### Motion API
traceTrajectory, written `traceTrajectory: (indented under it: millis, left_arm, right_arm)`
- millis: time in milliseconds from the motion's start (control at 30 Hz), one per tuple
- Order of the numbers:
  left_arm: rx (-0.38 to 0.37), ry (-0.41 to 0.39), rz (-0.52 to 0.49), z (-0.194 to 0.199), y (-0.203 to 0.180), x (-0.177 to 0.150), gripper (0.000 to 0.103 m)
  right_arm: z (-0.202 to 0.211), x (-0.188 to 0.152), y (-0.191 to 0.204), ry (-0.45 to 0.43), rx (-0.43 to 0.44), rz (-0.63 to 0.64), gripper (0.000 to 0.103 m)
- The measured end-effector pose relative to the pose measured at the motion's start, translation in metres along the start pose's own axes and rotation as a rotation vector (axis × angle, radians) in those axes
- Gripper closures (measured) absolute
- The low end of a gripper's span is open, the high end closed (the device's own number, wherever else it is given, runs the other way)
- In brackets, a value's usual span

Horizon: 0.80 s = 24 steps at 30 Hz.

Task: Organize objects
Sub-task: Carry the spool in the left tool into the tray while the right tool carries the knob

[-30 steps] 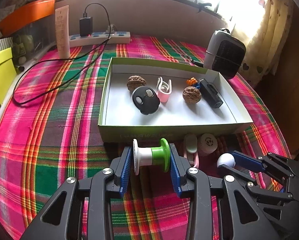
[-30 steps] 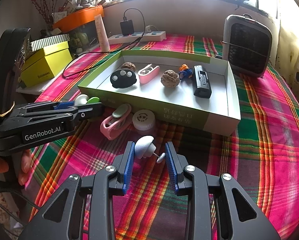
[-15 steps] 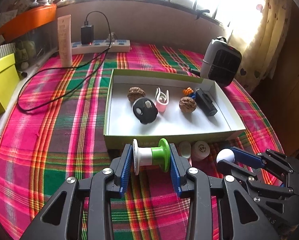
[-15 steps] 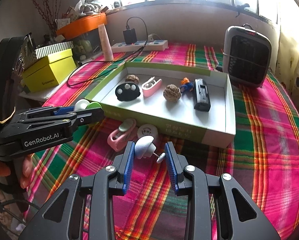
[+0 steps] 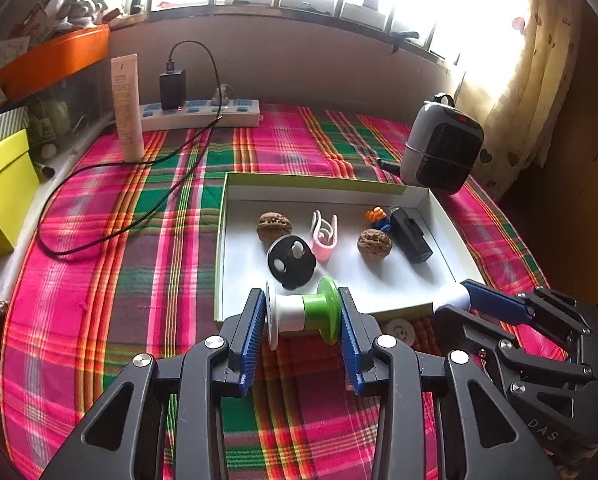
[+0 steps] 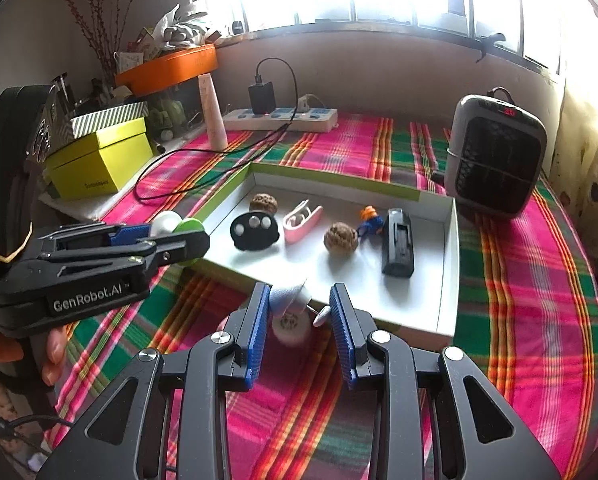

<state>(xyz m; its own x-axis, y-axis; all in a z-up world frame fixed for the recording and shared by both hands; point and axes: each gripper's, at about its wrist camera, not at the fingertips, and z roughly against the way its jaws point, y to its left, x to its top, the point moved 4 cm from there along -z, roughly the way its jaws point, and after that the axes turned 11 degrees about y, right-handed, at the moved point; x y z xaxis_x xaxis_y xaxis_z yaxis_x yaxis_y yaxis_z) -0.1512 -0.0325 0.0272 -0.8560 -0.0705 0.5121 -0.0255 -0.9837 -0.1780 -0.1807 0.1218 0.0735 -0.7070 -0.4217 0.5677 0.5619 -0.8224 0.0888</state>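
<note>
Blue ribbed pads line the fingers of the left gripper [image 5: 302, 316], which are clamped on the two end discs of a white-and-green plastic spool [image 5: 302, 313]; the spool lies crosswise between them, white end on the left, green end on the right, held in the air just in front of the near wall of the shallow green-edged cardboard box [image 5: 443, 216]. The right gripper [image 6: 299, 312] has its fingers closed on a small white mushroom-shaped peg [image 6: 289, 300], dome against the left pad and thin stem with its small cap reaching to the right pad, above the box's near edge. Under it, on the pink-and-green plaid cloth [image 6: 519, 288] of the desk, sits a round white bottle cap [image 6: 291, 326]. Inside the box lie two walnuts [image 5: 274, 226], a black round fob [image 5: 290, 258], a pink clip [image 5: 324, 236], a small orange-and-blue figure [image 5: 379, 216] and a black rectangular block [image 5: 410, 234].
</note>
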Motion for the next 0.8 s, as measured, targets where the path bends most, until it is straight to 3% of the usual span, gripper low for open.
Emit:
traceTrajectory:
  millis: [800]
  left_arm:
    - [0.008, 0.056, 0.009, -0.041, 0.007, 0.023, 0.069]
  right_arm:
    - [-0.052, 0.033, -0.028, 0.068, -0.01, -0.02, 0.071]
